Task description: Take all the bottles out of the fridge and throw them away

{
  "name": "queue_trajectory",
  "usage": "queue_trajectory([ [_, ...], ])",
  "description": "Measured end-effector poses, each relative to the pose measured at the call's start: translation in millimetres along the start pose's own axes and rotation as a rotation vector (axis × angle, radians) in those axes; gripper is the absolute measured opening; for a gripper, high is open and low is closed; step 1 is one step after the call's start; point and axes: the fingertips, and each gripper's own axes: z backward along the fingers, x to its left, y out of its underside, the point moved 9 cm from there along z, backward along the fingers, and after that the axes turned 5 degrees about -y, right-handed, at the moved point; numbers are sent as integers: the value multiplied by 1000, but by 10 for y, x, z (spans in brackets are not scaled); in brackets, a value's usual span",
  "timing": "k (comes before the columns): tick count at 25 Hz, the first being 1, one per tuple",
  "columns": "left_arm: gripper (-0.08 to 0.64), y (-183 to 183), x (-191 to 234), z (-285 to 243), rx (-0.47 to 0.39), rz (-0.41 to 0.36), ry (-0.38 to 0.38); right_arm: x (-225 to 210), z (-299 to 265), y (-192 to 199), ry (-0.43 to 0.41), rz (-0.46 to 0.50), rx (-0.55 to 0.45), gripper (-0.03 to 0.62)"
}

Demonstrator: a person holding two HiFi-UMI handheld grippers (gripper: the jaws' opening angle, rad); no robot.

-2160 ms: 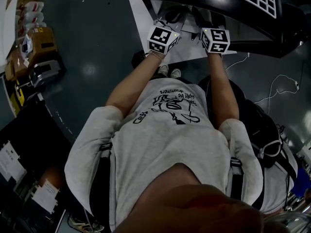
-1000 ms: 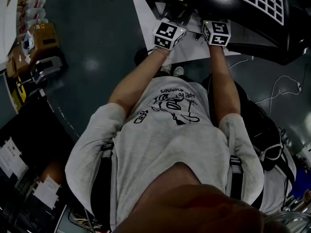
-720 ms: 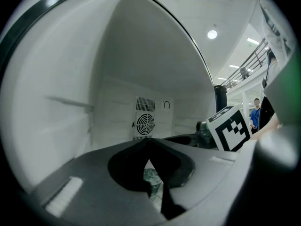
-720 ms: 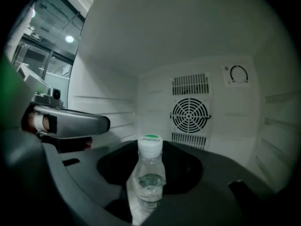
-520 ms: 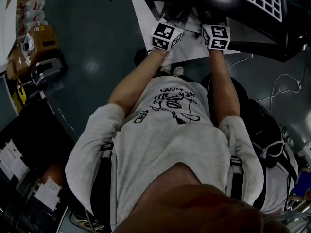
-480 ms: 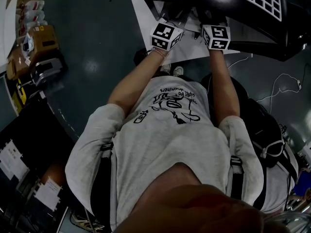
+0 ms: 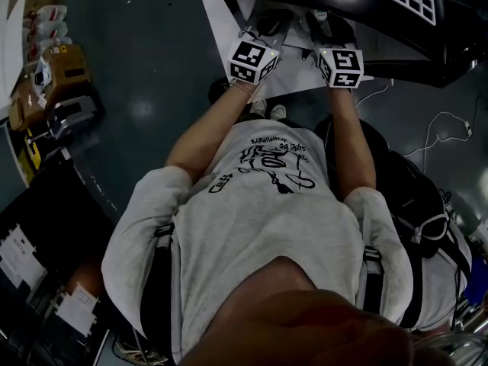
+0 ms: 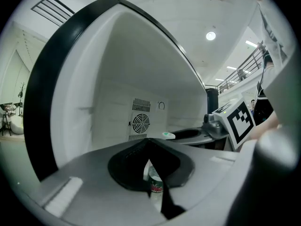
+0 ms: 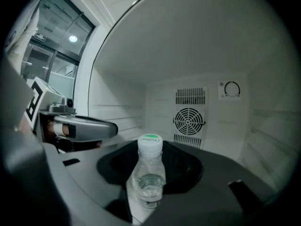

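A clear bottle (image 9: 149, 175) with a white and green cap stands upright between the jaws of my right gripper (image 9: 149, 157), which is shut on it just inside the white fridge (image 9: 207, 93). My left gripper (image 8: 151, 166) has its jaws drawn narrow around a small bottle (image 8: 155, 185) with a red and green label, seen in the slit between them. From the head view both marker cubes sit at the black fridge's (image 7: 396, 21) open mouth, the left gripper (image 7: 267, 25) beside the right gripper (image 7: 324, 25). No other bottle shows inside.
A fan grille (image 9: 188, 120) sits on the fridge's back wall. The fridge stands on a white sheet (image 7: 217, 21). Boxes and gear (image 7: 61, 67) crowd the floor at the left; a white cable (image 7: 442, 136) and a black bag (image 7: 412, 197) lie at the right.
My right gripper's cube has drawn back a little from the fridge toward the person. The left one has hardly shifted.
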Motion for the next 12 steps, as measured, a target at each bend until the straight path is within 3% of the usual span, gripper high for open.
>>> queue_trajectory([
  [12,9,-293,-155,283,-70,-7,57,176,349,-218,-7,-21,2,158],
])
